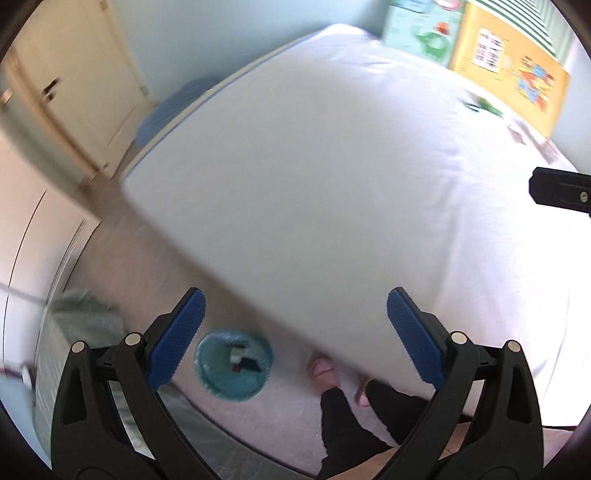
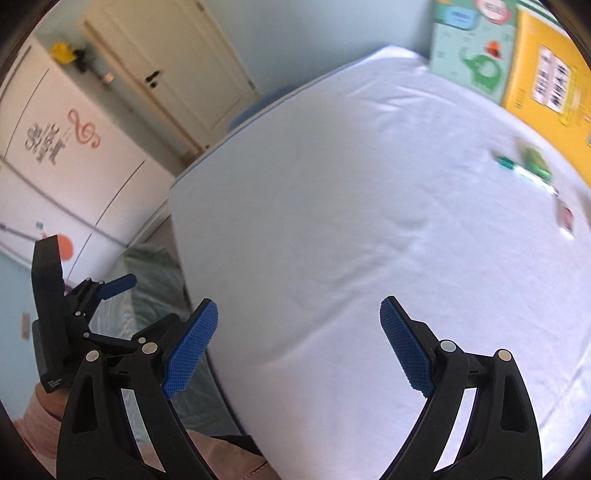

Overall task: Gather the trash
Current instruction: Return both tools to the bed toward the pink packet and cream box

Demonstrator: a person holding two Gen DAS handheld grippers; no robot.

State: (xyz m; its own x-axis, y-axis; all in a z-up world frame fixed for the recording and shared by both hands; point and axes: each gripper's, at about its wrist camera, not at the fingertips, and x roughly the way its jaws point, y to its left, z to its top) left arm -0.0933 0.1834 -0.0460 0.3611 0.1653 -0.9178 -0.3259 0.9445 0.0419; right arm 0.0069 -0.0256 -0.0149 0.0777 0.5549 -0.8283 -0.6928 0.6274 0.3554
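Two grippers, left gripper [image 1: 295, 332] and right gripper [image 2: 299, 347], gape wide and empty; green wrappers [image 2: 532, 166], probably trash, lie at our two o'clock on the bed [image 2: 332, 221], nearer the right.

A wide bed [image 2: 351, 229] under a white sheet fills most of the room, daylight washing over it. Pale blue walls [image 2: 314, 33] rise behind, with a cream door [image 2: 173, 70] in the corner. White wardrobes [image 2: 55, 158] bear music-note decals. The floor [image 1: 155, 258] is light beige.
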